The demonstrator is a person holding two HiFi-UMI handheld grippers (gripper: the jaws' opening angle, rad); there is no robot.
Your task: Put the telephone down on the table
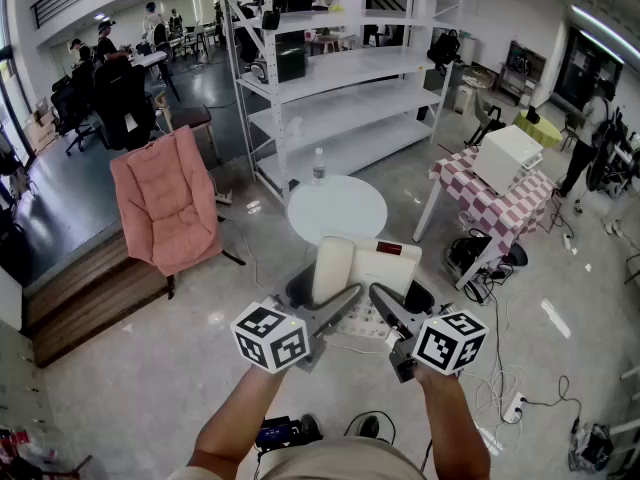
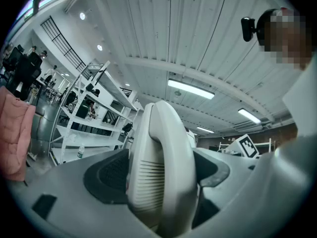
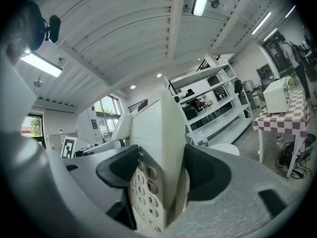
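Note:
A white desk telephone [image 1: 365,271] is held in the air between both grippers, just in front of the round white table [image 1: 337,208]. My left gripper [image 1: 343,306] is shut on the telephone's left side. In the left gripper view the handset [image 2: 161,167] stands upright between its dark pads [image 2: 111,172]. My right gripper [image 1: 386,308] is shut on the right side. In the right gripper view the edge of the keypad body [image 3: 156,167] is clamped between its pads [image 3: 205,170]. The table carries a water bottle [image 1: 319,165] at its far edge.
A tall white shelf rack [image 1: 330,78] stands behind the round table. A pink chair [image 1: 165,203] is at the left, and a table with a checked cloth [image 1: 495,208] and a white box is at the right. Cables and a power strip [image 1: 515,405] lie on the floor.

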